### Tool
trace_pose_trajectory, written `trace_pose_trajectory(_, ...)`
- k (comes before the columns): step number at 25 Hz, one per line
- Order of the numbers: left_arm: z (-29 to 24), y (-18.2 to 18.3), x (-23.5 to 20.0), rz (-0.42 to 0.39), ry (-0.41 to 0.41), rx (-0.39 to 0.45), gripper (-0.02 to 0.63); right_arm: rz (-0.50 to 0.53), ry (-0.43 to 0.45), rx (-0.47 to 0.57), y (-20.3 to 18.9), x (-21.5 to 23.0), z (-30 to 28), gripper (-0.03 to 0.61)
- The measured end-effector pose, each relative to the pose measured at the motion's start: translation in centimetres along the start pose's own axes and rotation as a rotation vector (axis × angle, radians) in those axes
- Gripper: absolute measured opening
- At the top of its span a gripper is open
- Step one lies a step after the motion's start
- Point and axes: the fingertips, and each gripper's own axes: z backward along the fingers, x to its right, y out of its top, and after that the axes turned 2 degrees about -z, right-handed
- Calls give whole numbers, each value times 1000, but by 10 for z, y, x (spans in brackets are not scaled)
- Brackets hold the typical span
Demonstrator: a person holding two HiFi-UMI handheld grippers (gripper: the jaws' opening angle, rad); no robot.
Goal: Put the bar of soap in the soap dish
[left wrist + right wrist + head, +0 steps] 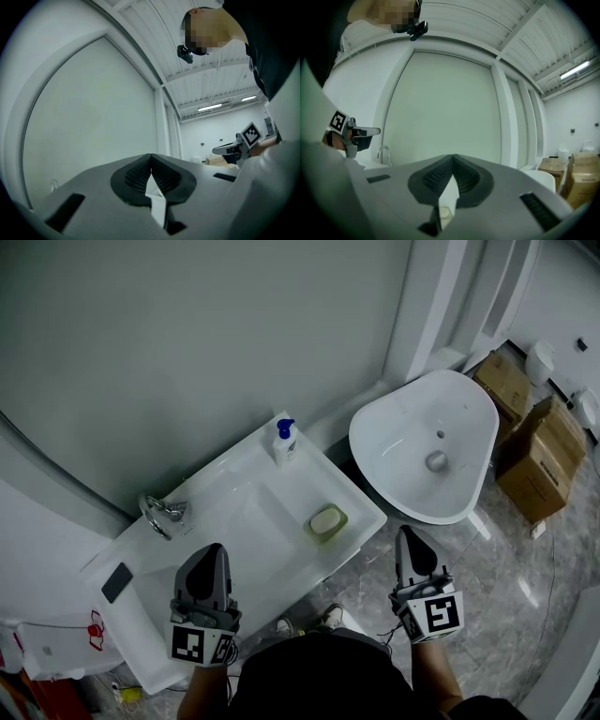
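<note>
A pale bar of soap (326, 519) lies in the greenish soap dish (339, 531) on the front right corner of the white sink counter (216, 479). My left gripper (215, 550) hovers over the counter's near edge, left of the dish, shut with nothing in it; in the left gripper view its pads (140, 176) meet tip to tip. My right gripper (405, 533) hangs off the counter, to the right of the dish, also shut and empty. The right gripper view shows its pads (464, 177) closed, with the soap dish (443, 213) glimpsed below them.
A blue-capped pump bottle (285, 442) stands at the counter's back. A chrome faucet (161, 512) is at the left, a black phone (117, 582) near it. A white loose basin (427, 442) and cardboard boxes (539, 451) sit on the floor to the right.
</note>
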Motion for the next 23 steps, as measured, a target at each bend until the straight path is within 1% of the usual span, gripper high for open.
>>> trace_pose_trajectory(18, 9, -4, 2, 18, -7, -3, 20, 18, 23, 4, 1, -15, 5, 13)
trace_pose_trajectory(23, 11, -12, 1, 28, -18, -22, 20, 20, 25, -4, -1, -20, 5, 13)
